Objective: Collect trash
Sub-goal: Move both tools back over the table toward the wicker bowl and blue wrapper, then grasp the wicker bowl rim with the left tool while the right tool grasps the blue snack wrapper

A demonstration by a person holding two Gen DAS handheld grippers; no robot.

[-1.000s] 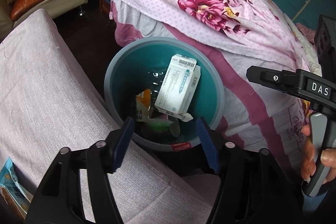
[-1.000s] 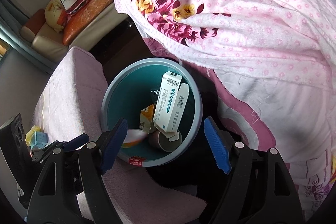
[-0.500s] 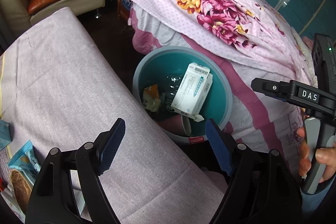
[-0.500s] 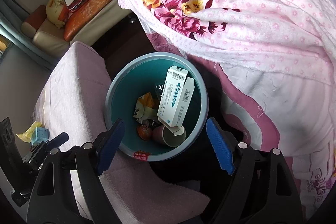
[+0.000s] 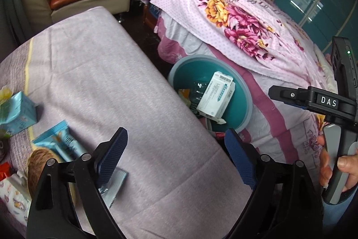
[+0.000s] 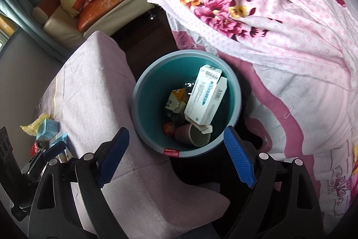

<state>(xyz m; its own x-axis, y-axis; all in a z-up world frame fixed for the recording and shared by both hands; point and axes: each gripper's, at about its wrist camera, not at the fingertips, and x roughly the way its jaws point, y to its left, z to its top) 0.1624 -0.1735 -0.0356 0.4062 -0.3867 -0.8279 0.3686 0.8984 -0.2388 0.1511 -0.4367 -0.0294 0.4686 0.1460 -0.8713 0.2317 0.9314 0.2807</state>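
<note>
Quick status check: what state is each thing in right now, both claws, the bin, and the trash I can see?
Left claw: open, empty; jaws just opened wider.
Right claw: open, empty, just widened.
Trash bin: upright, partly filled.
White carton: in bin, leaning.
Paper cup: in bin, on its side.
Blue wrapper: lying on cloth-covered table.

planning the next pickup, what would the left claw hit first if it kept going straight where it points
Most likely the bare pink cloth between its open fingers; the blue wrapper lies left of that line. Depth is uncertain.
</note>
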